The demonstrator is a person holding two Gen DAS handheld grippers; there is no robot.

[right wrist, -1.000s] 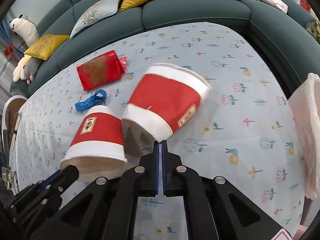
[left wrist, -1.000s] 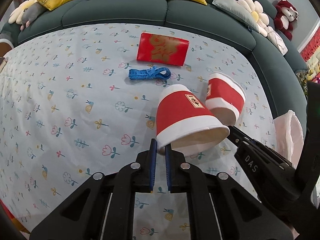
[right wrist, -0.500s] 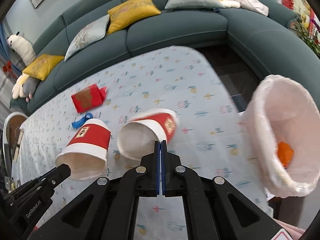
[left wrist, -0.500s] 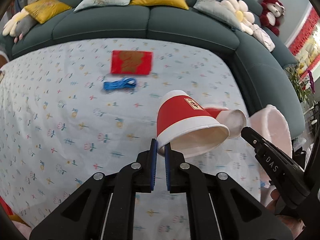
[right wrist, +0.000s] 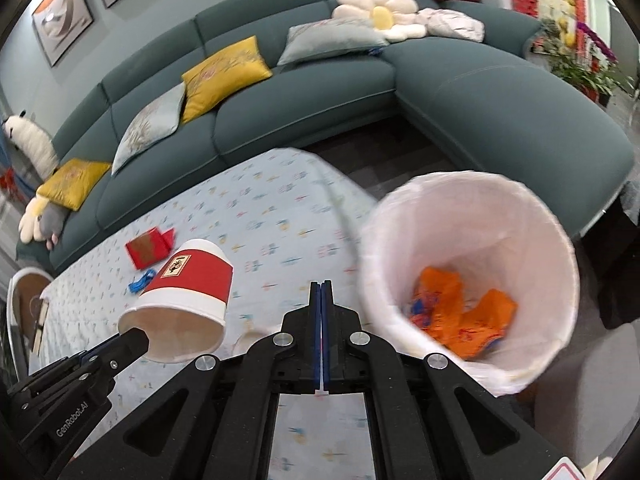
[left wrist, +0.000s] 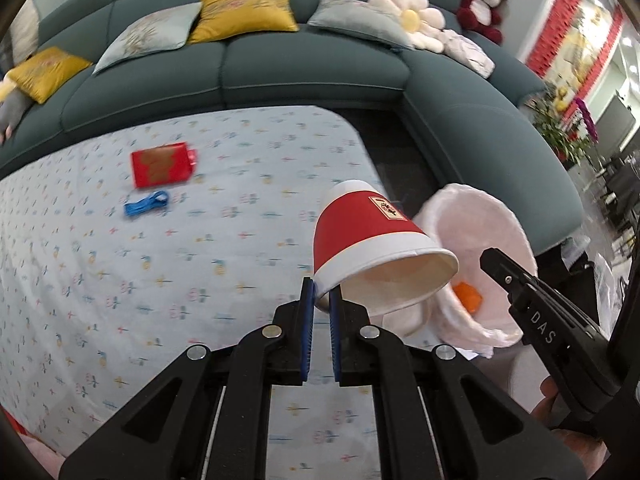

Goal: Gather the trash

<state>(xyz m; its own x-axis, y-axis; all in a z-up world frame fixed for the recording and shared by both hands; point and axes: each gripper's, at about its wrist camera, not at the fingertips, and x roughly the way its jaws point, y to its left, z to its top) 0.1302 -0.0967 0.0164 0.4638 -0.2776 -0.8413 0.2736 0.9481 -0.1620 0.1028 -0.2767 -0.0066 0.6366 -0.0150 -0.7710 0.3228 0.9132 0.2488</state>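
While left tongs [left wrist: 321,294] pinch a red cup [left wrist: 368,240] (rim-first), right tongs [right wrist: 321,292] sit closed; bin [right wrist: 472,264] near.

Teal L-shaped sofa [right wrist: 304,92] w/ yellow cushions [right wrist: 224,74], grey ones, daisy pillow [right wrist: 380,10] & red teddy [left wrist: 482,8]. Framed pics [right wrist: 62,12] on grey-blue wall. Floral cloth [left wrist: 120,280] on table. Dark floor [right wrist: 380,148]. Plants [right wrist: 580,68] far right.

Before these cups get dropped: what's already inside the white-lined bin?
The white-lined bin holds crumpled orange wrappers at the bottom. Its near wall hides the bottom closest to the camera, so anything lying there cannot be seen.
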